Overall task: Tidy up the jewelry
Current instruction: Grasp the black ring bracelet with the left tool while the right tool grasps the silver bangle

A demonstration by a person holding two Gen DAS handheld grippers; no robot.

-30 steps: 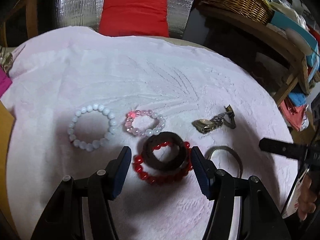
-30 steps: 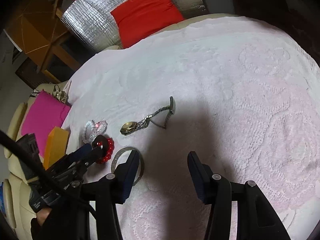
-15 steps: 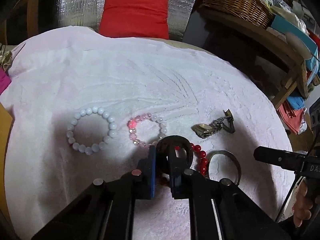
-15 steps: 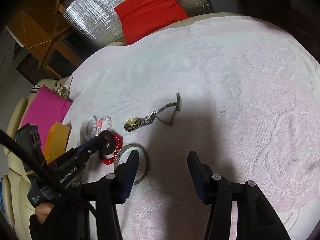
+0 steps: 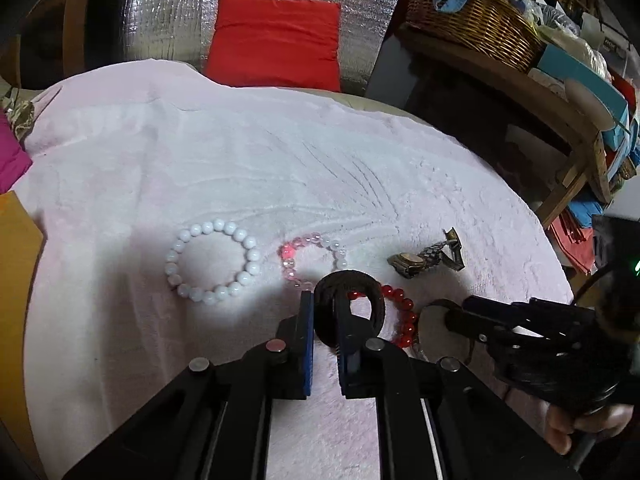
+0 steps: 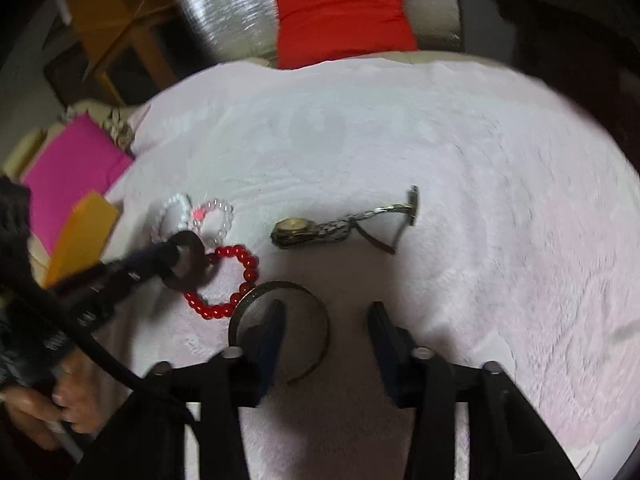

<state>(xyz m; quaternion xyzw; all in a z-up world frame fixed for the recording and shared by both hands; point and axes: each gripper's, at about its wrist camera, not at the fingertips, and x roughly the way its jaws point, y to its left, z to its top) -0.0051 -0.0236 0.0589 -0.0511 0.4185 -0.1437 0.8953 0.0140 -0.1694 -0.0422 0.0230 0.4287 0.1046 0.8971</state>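
Pinching the dark ring point(image 5: 347, 307), the left claw point(image 5: 325, 322) is nearly closed on the ring's near-left rim, one finger outside and one through the hole. Ring stands about upright, hole facing sideways, lifted or tipped over the red beads point(image 5: 402, 312) which lie just right of it and partly under. Pink beads point(image 5: 314, 254) sit just beyond the ring, white beads point(image 5: 212, 260) further left, watch point(image 5: 424, 258) beyond-right, its band running left-right.

Right claw point(image 6: 326, 334) is wide open, holding nothing, low over the metal bangle point(image 6: 280, 330): left finger sits inside the bangle's loop, right finger outside, so bangle rim lies between them. Bangle is just right of the red beads, touching or nearly; right claw is nearer it.

Surface is a pink towel point(image 5: 240, 168); whether a bench is beneath, can't tell. No readable writing or brand.
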